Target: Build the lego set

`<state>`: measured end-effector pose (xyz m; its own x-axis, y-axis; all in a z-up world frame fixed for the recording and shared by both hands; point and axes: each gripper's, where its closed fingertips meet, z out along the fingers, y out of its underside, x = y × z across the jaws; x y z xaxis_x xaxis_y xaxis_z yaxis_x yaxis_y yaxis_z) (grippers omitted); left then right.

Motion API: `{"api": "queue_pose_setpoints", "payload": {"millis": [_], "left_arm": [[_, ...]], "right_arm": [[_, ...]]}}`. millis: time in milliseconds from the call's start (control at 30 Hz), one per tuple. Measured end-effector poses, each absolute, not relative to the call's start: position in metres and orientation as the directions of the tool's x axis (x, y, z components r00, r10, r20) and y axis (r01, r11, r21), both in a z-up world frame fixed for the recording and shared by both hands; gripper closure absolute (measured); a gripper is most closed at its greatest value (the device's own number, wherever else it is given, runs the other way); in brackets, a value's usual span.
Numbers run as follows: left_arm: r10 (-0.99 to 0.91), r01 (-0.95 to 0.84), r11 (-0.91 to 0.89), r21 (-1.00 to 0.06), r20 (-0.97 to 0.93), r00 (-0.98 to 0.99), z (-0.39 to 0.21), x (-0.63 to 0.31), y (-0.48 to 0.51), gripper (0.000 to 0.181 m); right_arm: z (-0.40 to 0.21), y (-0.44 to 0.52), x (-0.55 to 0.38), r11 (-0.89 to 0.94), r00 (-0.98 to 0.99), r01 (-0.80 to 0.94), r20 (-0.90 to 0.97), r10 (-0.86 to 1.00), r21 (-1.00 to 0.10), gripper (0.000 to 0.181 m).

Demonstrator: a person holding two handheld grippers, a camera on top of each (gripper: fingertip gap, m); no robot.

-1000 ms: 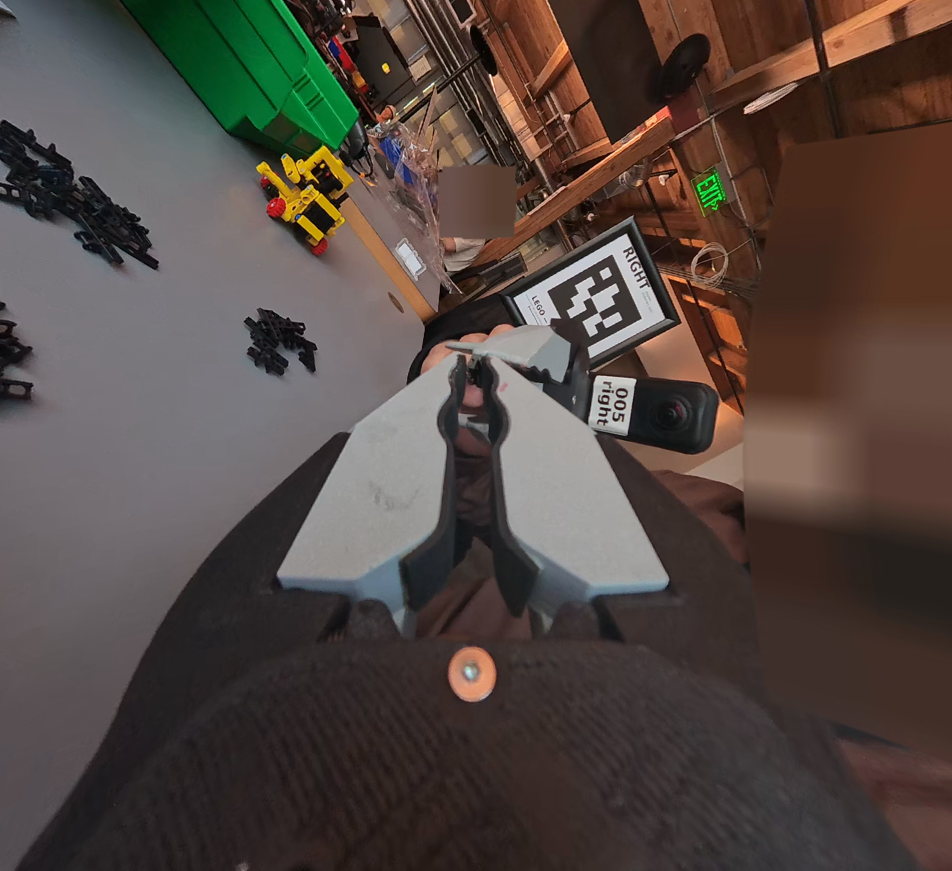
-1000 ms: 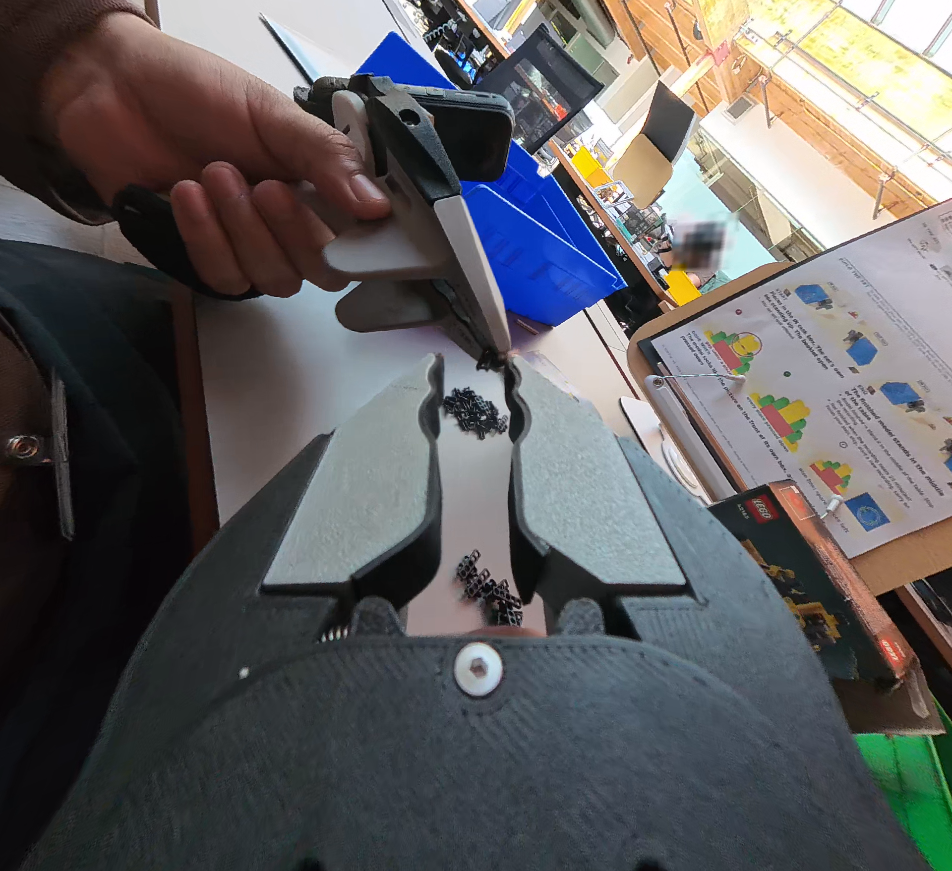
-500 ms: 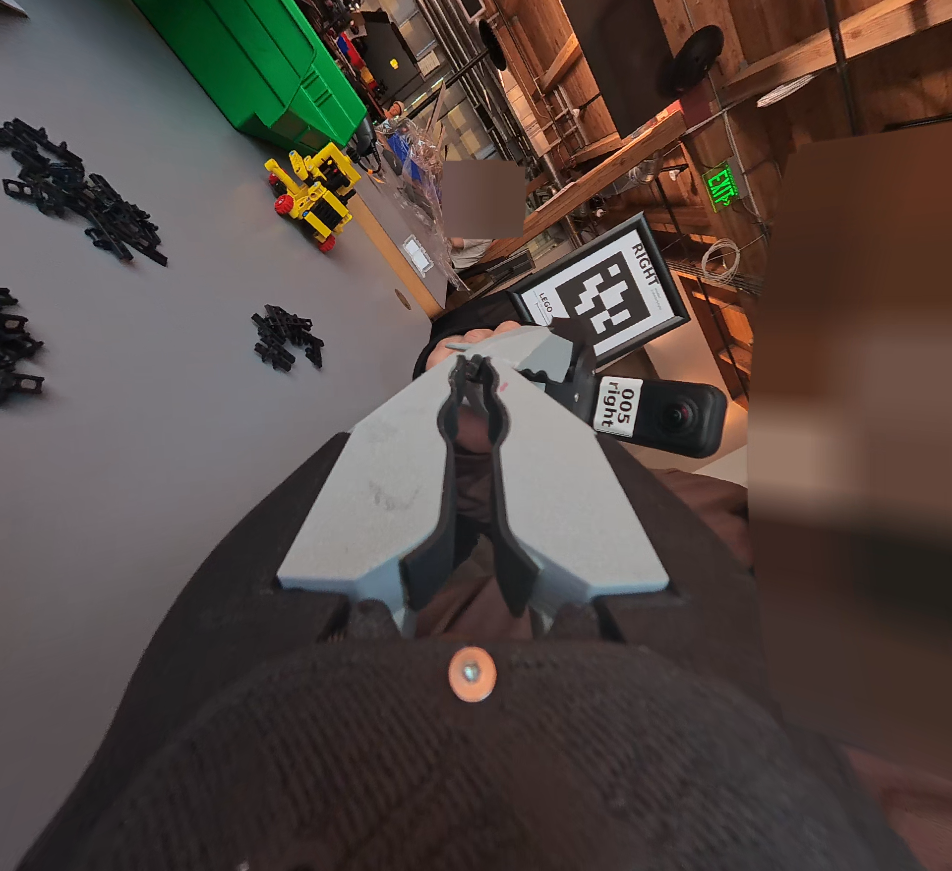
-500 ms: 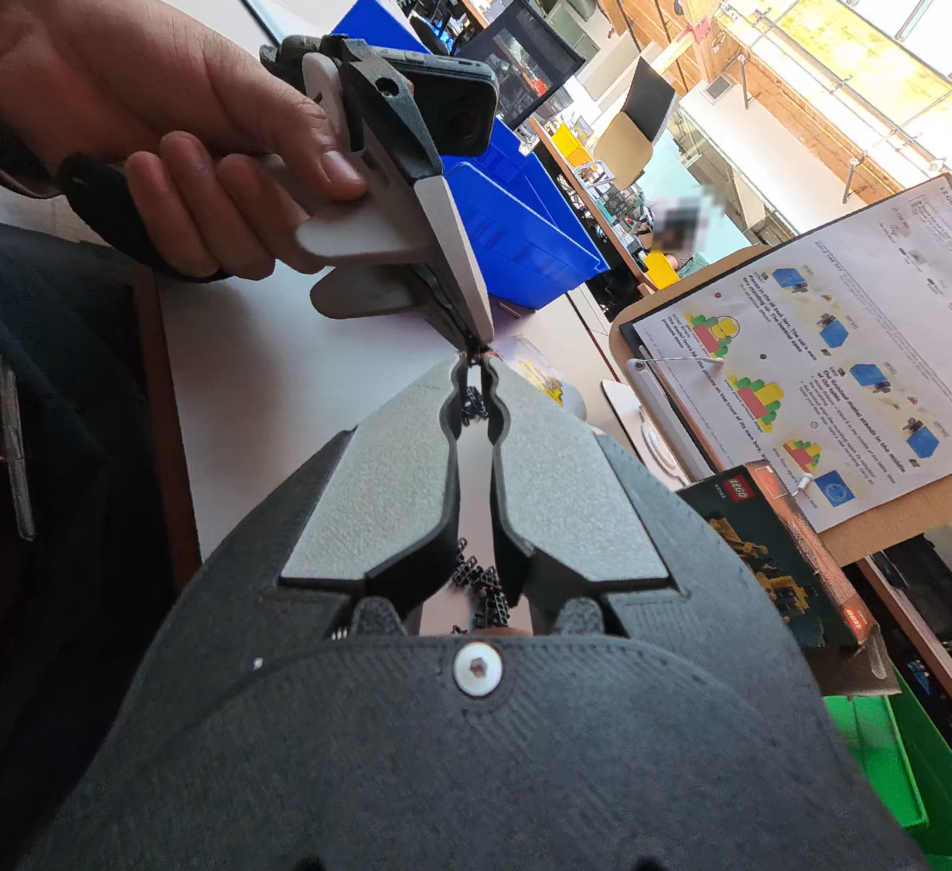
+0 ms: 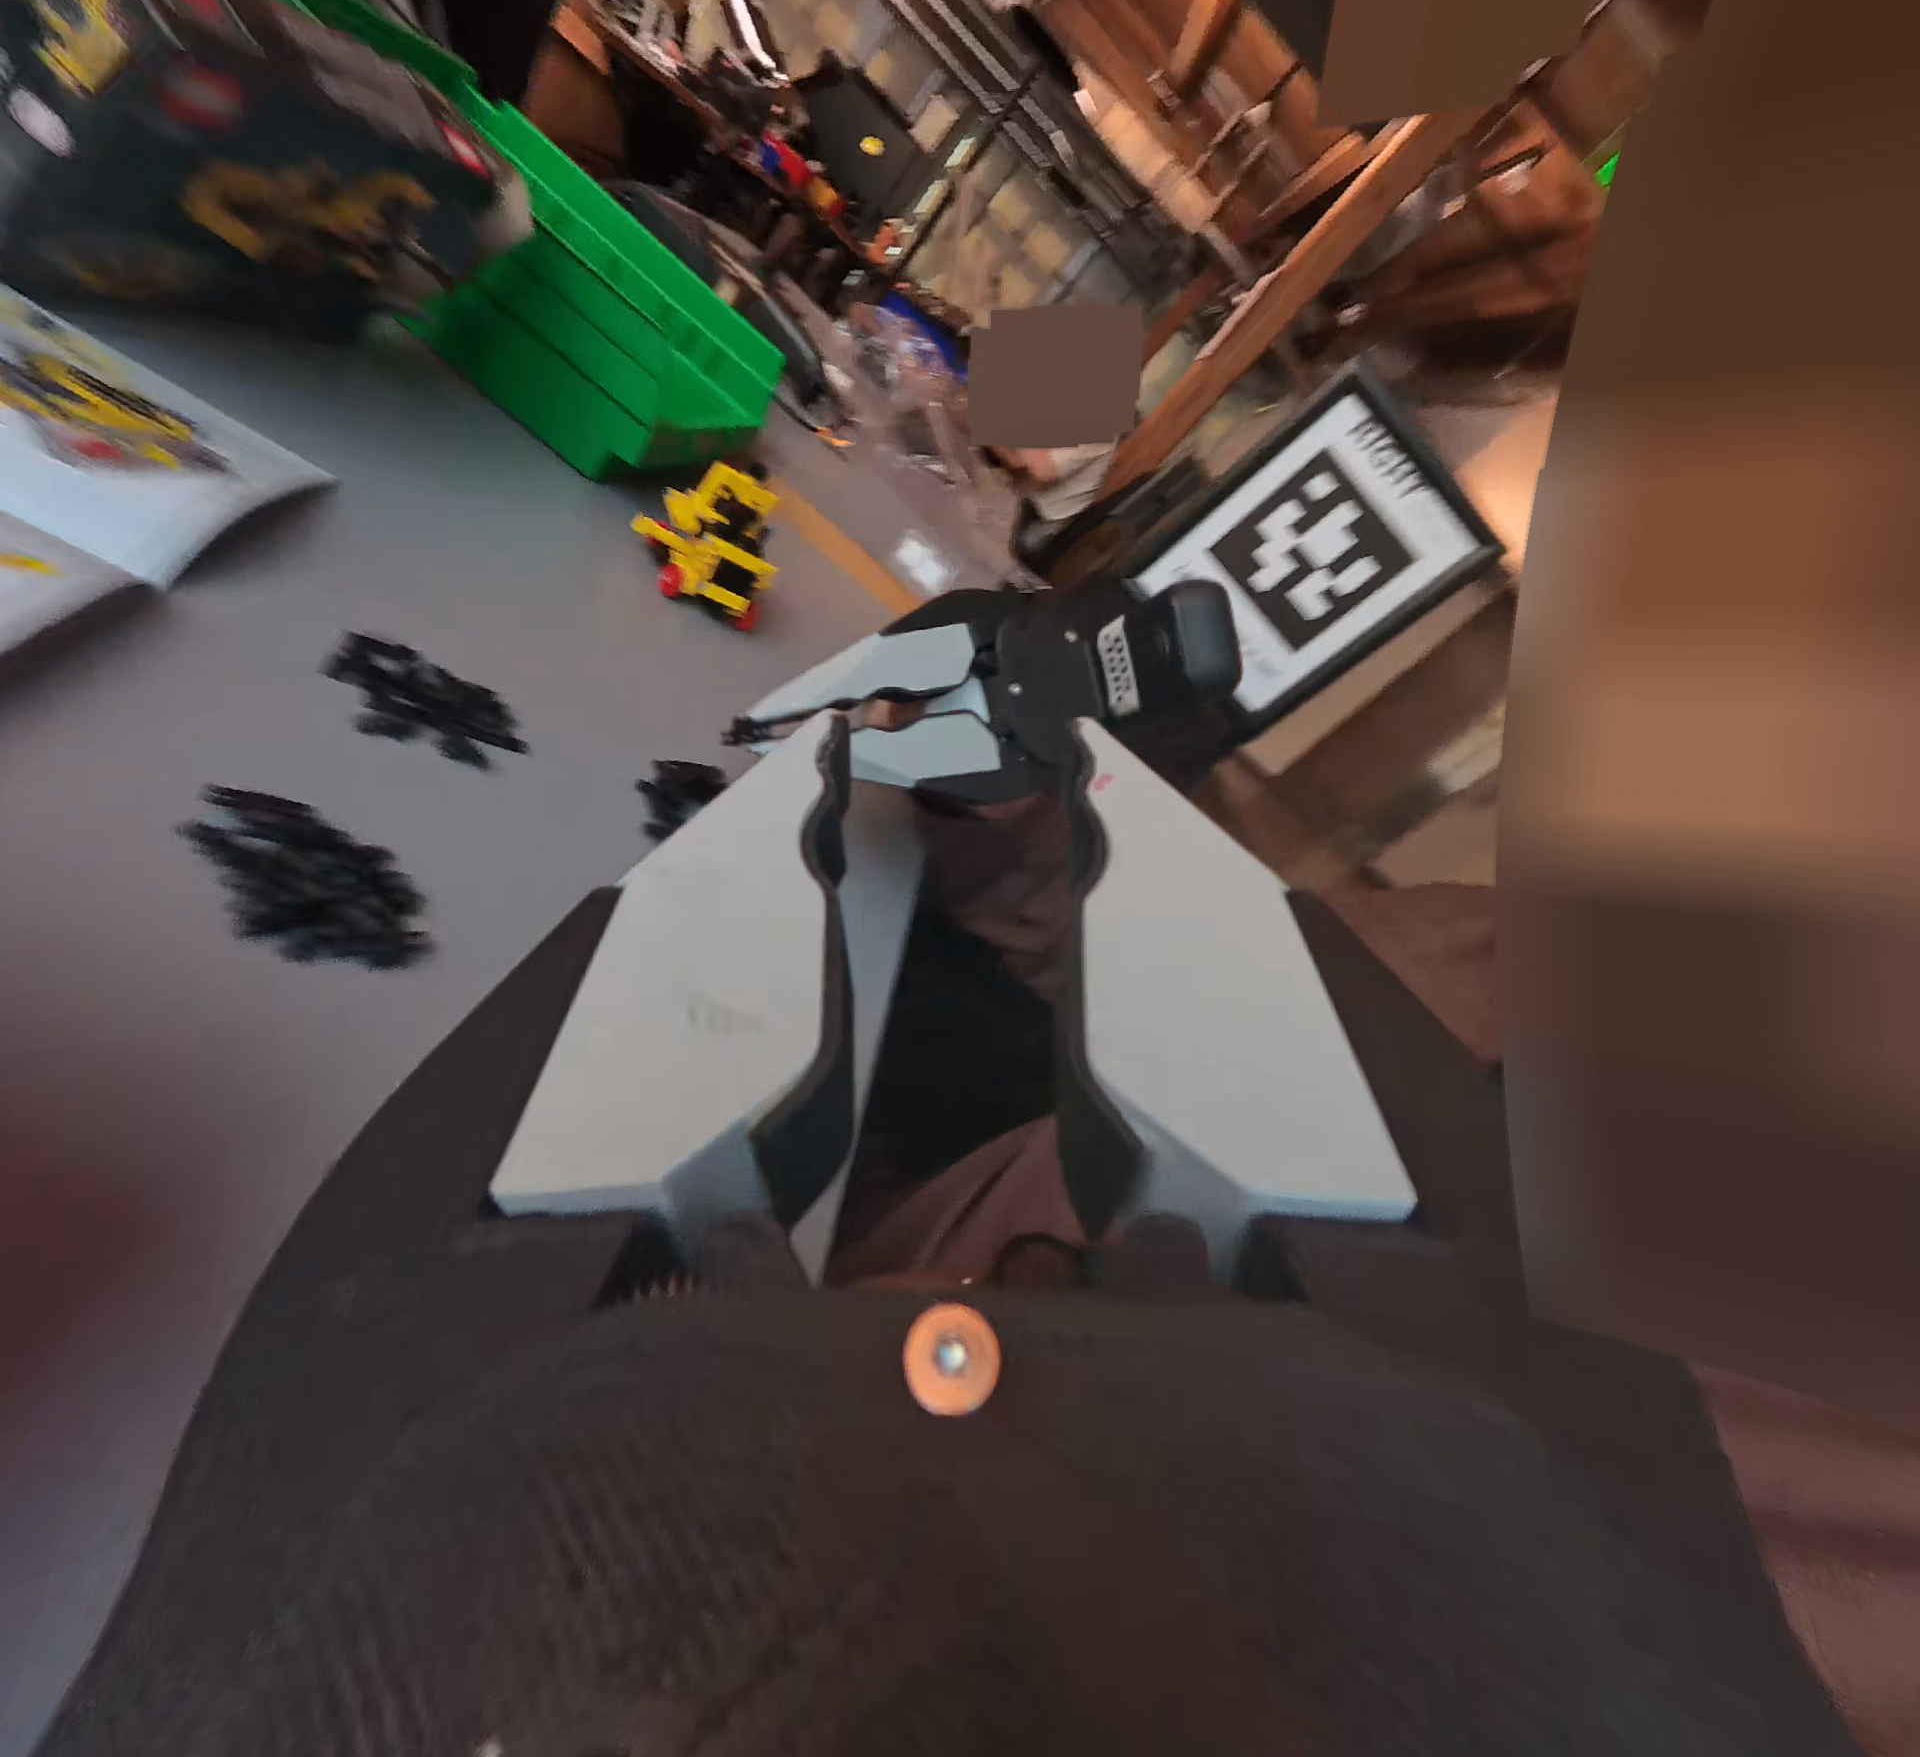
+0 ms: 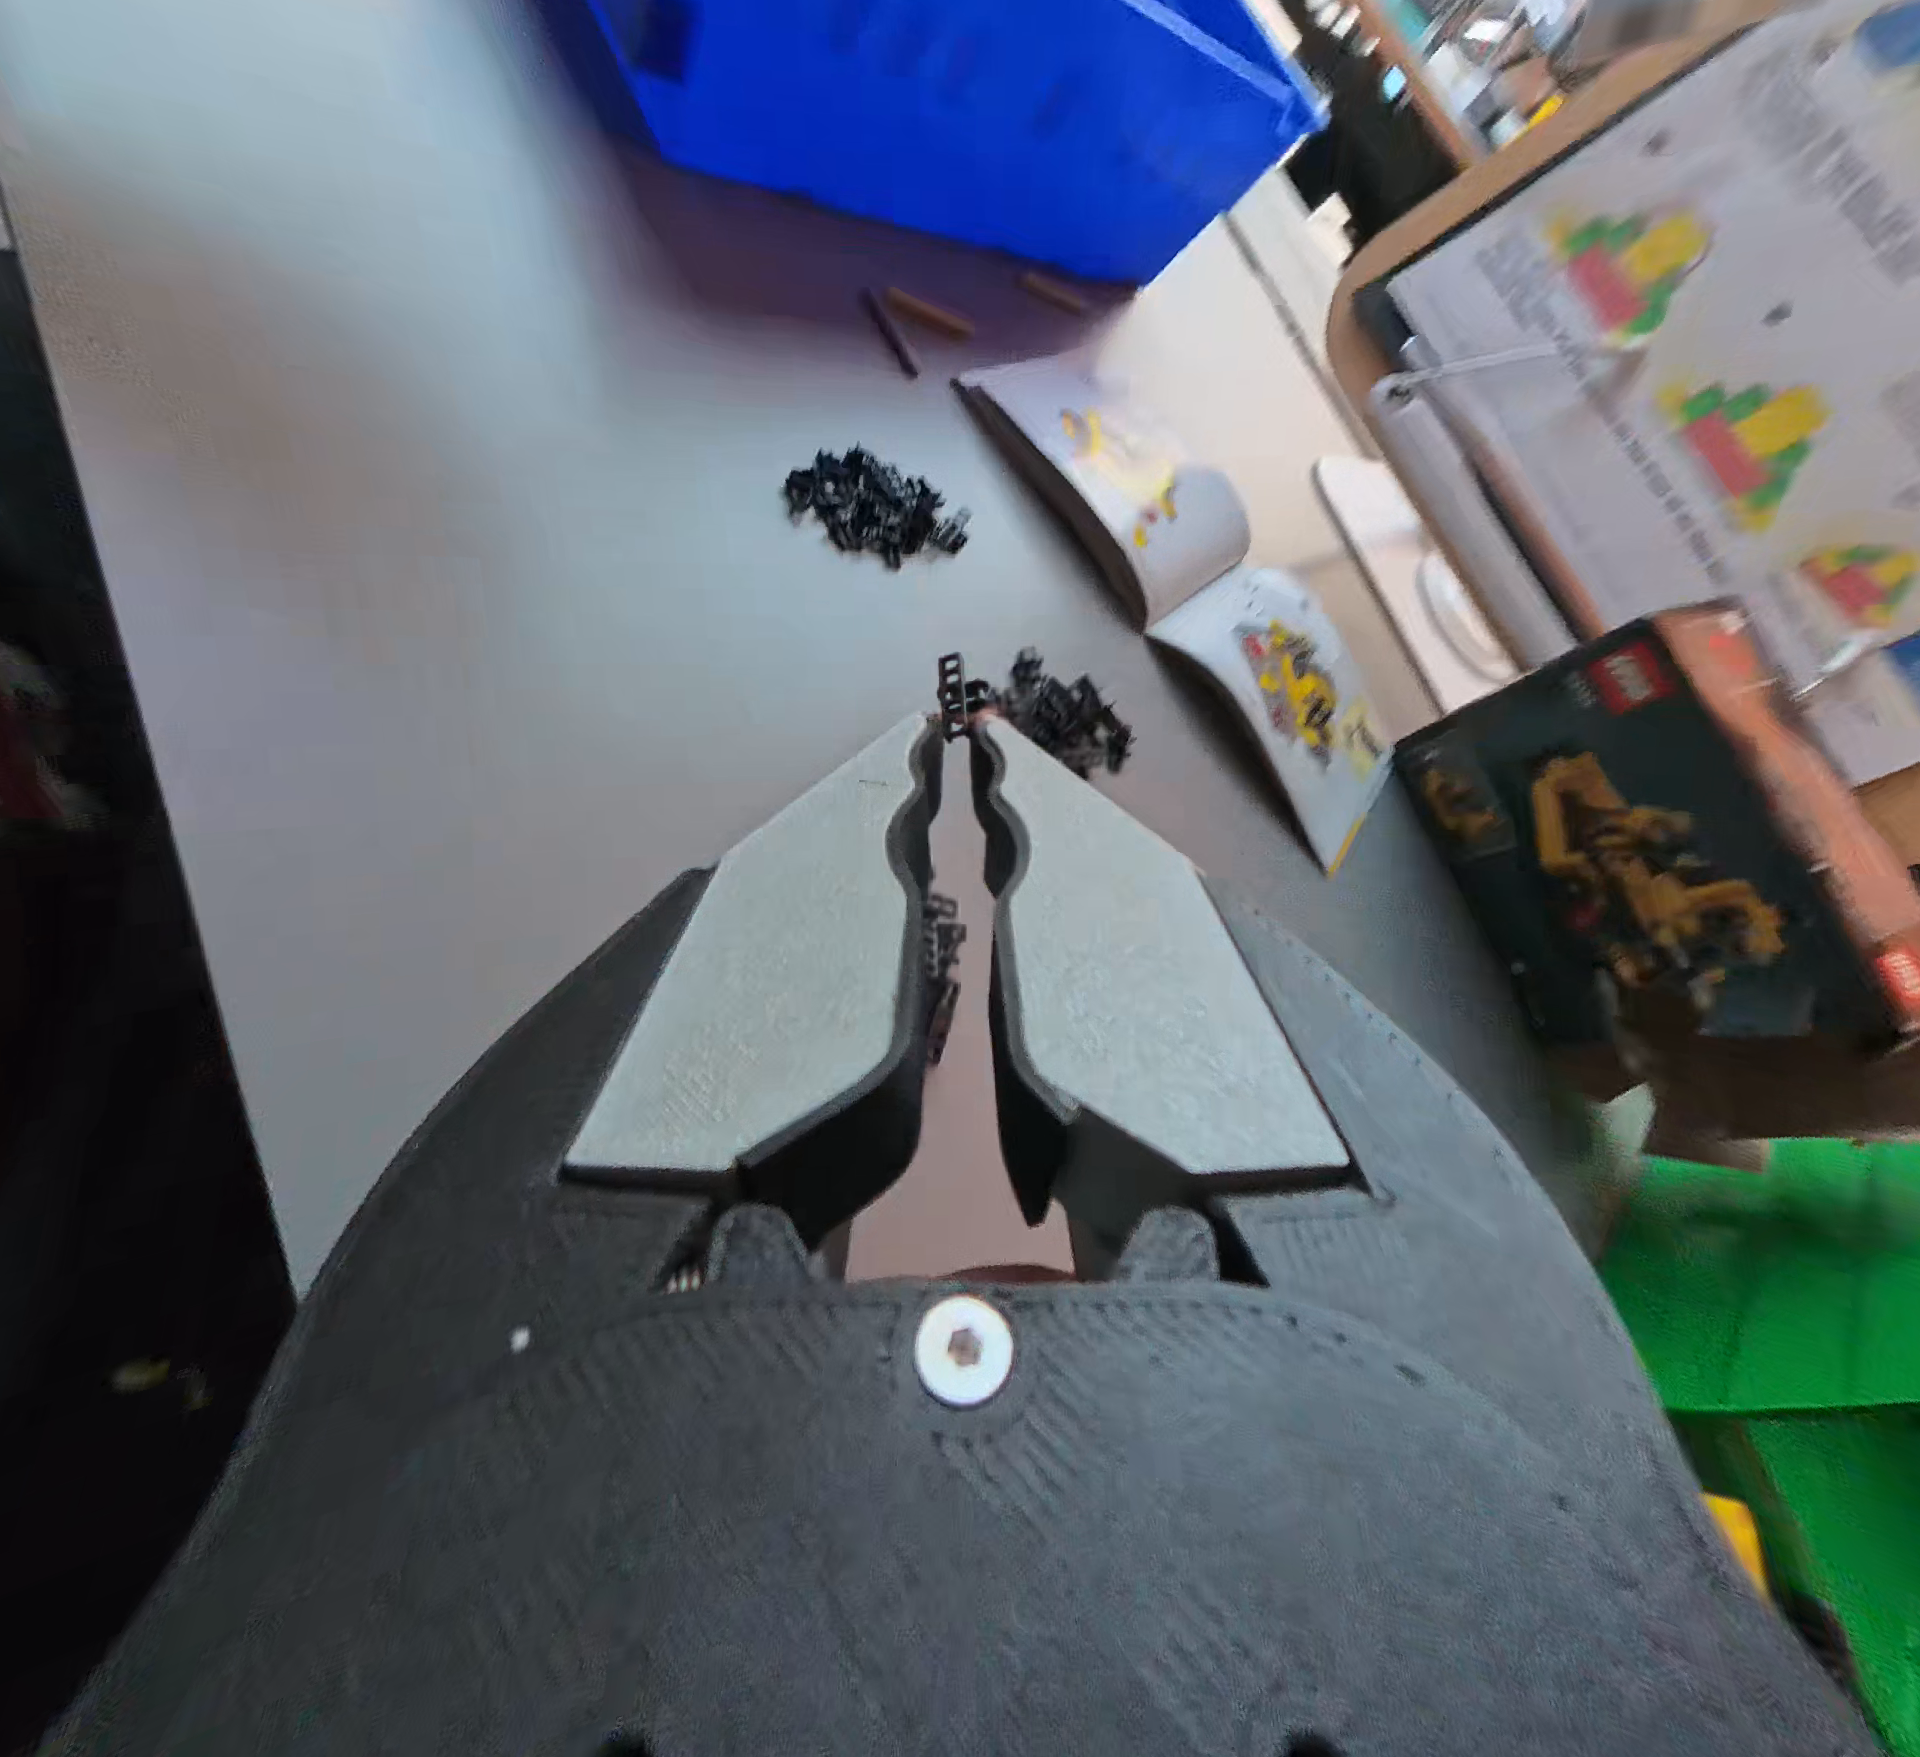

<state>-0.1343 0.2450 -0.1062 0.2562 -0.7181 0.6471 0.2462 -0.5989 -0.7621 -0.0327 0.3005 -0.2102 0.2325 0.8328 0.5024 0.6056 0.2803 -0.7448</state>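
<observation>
My right gripper [image 6: 956,728] is shut on a small black track link piece [image 6: 954,684] that sticks out past its tips, above the grey table [image 6: 436,564]. More black links [image 6: 940,964] show in the gap between its fingers. My left gripper [image 5: 956,757] is open and empty. In the left wrist view the right gripper [image 5: 764,731] lies just ahead of the left tips, with the black piece [image 5: 743,728] at its end. Piles of black links [image 6: 873,507] [image 6: 1065,710] lie on the table. They also show, blurred, in the left wrist view [image 5: 421,699] [image 5: 307,876] [image 5: 675,788].
A part-built yellow vehicle [image 5: 717,544] stands by a green bin [image 5: 623,357]. A blue bin [image 6: 914,45] stands at the far side. An open instruction booklet [image 6: 1153,512], the dark set box [image 6: 1621,824] and a clipboard with a picture sheet [image 6: 1714,357] are on the right.
My left gripper has opened and let go of the black piece. My right gripper has shut on it and drawn away. Both views have swung toward the table.
</observation>
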Motion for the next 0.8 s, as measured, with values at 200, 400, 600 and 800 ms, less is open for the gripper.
{"api": "queue_pose_setpoints", "payload": {"millis": [200,400,600,800], "left_arm": [[-0.694,0.194,-0.432,-0.881,0.462,0.552,-0.080,-0.201,0.250,0.143],[-0.614,0.192,-0.408,-0.892,0.424,0.666,-0.076,-0.242,0.255,0.133],[-0.513,0.164,-0.356,-0.920,0.339,0.788,-0.076,-0.278,0.263,0.133],[-0.421,0.157,-0.318,-0.935,0.288,0.860,-0.073,-0.311,0.265,0.133]], "right_arm": [[-0.243,0.300,-0.010,0.171,0.155,0.734,0.407,0.900,-0.658,0.180],[-0.243,0.301,-0.005,0.148,0.167,0.733,0.387,0.907,-0.664,0.175],[-0.230,0.308,-0.006,0.137,0.222,0.673,0.376,0.899,-0.726,0.173],[-0.206,0.326,-0.009,0.079,0.380,0.516,0.310,0.872,-0.853,0.176]]}}
